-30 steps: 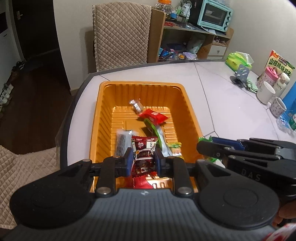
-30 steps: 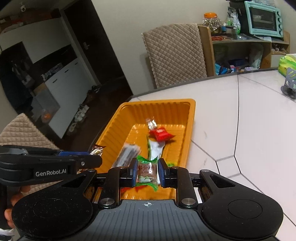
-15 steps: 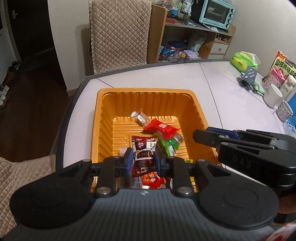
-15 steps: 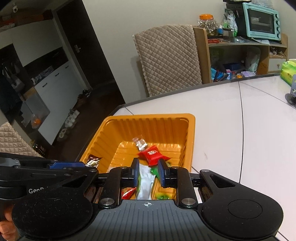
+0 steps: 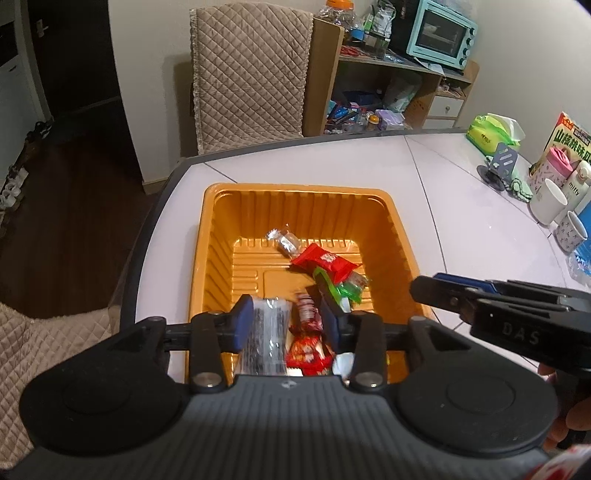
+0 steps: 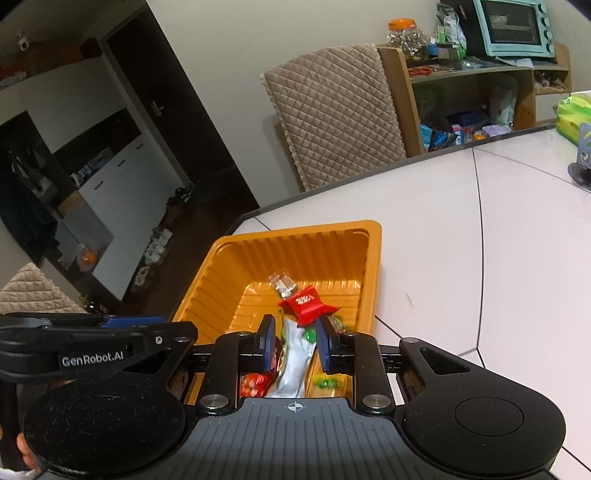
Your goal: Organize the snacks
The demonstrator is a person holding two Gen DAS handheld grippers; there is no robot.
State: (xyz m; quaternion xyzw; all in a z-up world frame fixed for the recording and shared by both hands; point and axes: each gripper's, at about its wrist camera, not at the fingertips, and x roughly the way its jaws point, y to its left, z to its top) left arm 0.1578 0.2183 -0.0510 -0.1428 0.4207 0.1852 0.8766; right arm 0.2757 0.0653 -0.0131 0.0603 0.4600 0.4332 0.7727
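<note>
An orange plastic tray sits on the white table and holds several wrapped snacks. A red packet, a clear-wrapped candy, a green packet, a dark clear-wrapped bar and a dark red chocolate packet lie inside. My left gripper is open above the tray's near end, nothing between its fingers. My right gripper is open and empty above the tray's right side; it also shows at the right in the left wrist view.
A quilted chair stands behind the table. Mugs, a pink bottle, a snack box and a green tissue pack stand at the table's right. A shelf with a mint oven is at the back.
My left gripper has opened and let the dark red chocolate packet fall into the tray. My right gripper earlier let go of its green packet, now in the tray. Both grippers have risen.
</note>
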